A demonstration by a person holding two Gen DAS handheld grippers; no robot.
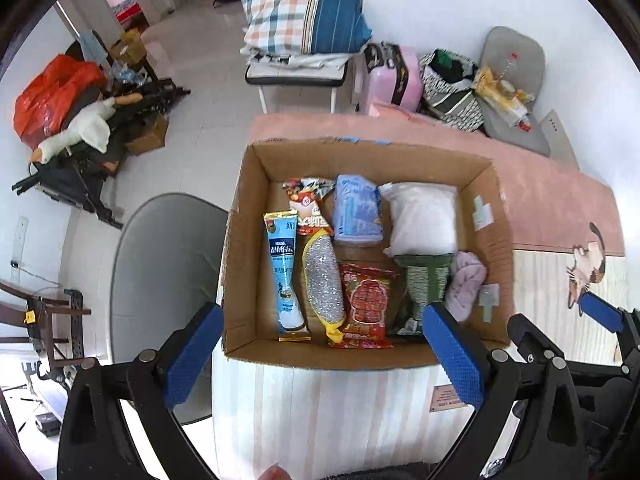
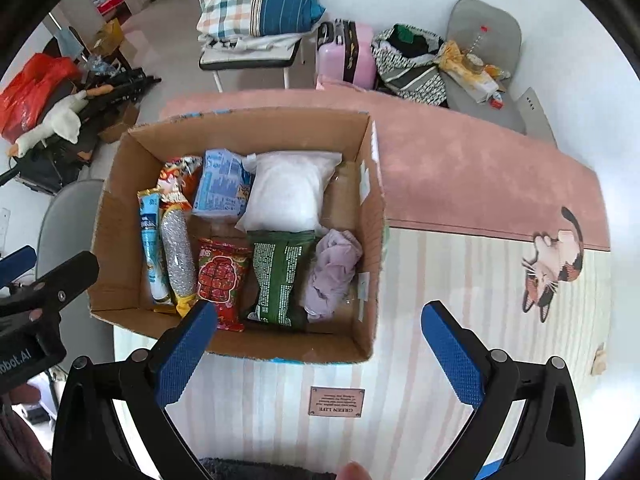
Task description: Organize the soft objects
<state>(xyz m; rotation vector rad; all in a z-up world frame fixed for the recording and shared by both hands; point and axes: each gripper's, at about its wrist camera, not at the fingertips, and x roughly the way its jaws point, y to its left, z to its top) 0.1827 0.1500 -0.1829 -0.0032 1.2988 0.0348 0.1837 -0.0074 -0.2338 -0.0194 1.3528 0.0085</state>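
Stood on pale tiled floor [image 1: 192, 60]: grey chair [image 1: 160, 280] beside the table [image 2: 460, 168], pink suitcase [image 2: 352, 60] against white wall [image 1: 440, 0], folded bedding [image 1: 304, 8] on a bench.

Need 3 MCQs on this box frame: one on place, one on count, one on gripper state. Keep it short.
1. Where does the lilac cloth lie in the cardboard box?
A. against the wall on the right of the picture
B. under the white pouch
C. outside on the mat

2. How many red snack packets with a lantern print show in the box?
A. one
B. three
C. none

3. How do the right gripper and left gripper stand?
A. both shut on packets
B. both open, holding nothing
C. one open, one shut on the cloth

Answers:
1 A, the cloth sits beside the green packet, next to that wall.
2 A, a single red packet lies there.
3 B, the blue pads stand wide apart in both views with nothing between them.
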